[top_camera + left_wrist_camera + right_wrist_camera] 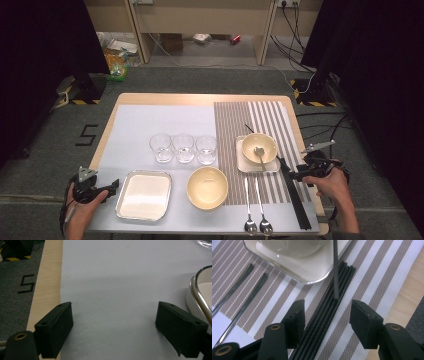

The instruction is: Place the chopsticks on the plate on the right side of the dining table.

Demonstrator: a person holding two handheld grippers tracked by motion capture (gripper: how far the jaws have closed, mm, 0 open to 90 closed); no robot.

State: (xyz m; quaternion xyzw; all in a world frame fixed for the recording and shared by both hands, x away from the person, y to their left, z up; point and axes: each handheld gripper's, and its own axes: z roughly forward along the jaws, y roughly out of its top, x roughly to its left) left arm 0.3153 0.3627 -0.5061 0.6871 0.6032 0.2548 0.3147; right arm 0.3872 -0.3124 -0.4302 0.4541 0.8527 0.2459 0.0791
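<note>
Three glasses [183, 148] are standing in a row mid-counter on the pale mat [150, 125]. A metal tray [144, 195] is lying near the front left, with a cream bowl [207, 187] sitting just beside it. Two spoons [255, 220] are lying side by side on the striped mat [235, 117]. The counter [200, 98] is showing a wooden edge.

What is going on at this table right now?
A person is laying a table with tongs in each hand. The right tongs hang open over a bundle of black chopsticks on the striped placemat, with one single black chopstick leaning against the square white plate. The left tongs are open over the white sheet, beside a metal tray.
</note>
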